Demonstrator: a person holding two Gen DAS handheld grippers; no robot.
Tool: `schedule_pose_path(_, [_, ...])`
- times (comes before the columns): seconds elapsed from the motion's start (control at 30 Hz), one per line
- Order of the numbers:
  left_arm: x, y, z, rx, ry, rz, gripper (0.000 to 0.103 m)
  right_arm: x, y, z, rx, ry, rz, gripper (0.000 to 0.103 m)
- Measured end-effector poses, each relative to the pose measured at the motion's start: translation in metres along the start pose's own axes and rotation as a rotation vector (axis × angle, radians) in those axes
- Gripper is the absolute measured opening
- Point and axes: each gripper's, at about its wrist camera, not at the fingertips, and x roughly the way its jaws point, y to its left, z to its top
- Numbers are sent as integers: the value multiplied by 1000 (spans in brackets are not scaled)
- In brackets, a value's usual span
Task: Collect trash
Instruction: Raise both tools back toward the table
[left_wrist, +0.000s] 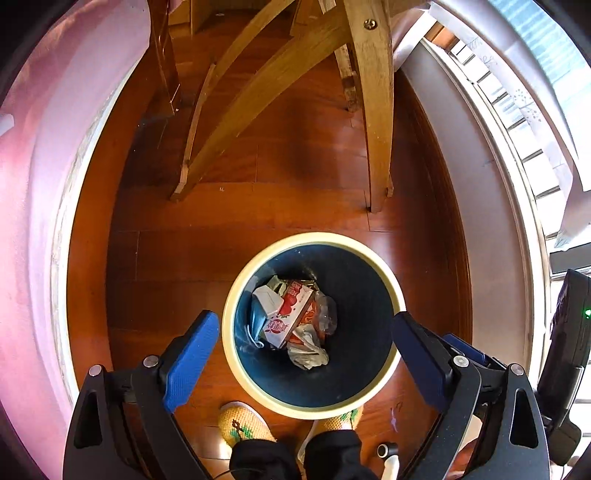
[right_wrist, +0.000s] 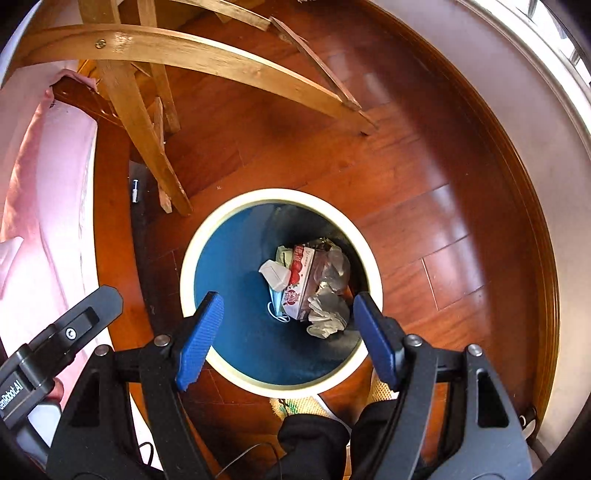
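A round bin with a cream rim (left_wrist: 384, 273) and dark blue inside stands on the wooden floor, also seen in the right wrist view (right_wrist: 221, 210). At its bottom lie a red-and-white carton (left_wrist: 290, 315) (right_wrist: 301, 278), crumpled paper (left_wrist: 308, 354) (right_wrist: 327, 319), a clear plastic wrapper (left_wrist: 327, 314) and a blue face mask (right_wrist: 275, 304). My left gripper (left_wrist: 306, 354) hangs above the bin, open and empty. My right gripper (right_wrist: 288, 328) also hangs above the bin, open and empty.
Wooden chair legs (left_wrist: 376, 122) (right_wrist: 144, 122) stand on the floor just beyond the bin. A pink bed cover (left_wrist: 44, 184) (right_wrist: 40, 206) is at the left, a white wall and window (left_wrist: 517, 155) at the right. The person's knitted slippers (left_wrist: 242, 424) are beside the bin.
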Motion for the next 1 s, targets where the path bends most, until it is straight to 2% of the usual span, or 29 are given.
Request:
schedule_pose_path(0.37, [-58,-6,12,-10,-33,12,96,-46,21,11,-27,6,29,71])
schedule_pose_path(0.57, [-103,-14,15,-2,-43,28,96,-80,34,17,-33,16,76,77])
schedule_pose_path(0.63, [-118,-17,16,-7,-47,26,96,-95,39,18,-48,6,98,80])
schedule_pose_path(0.83, [-172,-29,24,-3,-77,15,96,-150,58,18,-88,-59,125,80])
schedule_pose_path(1.0, [-226,-39,31,16,-122,15,96,-203,77,17,-132,-113,113,80])
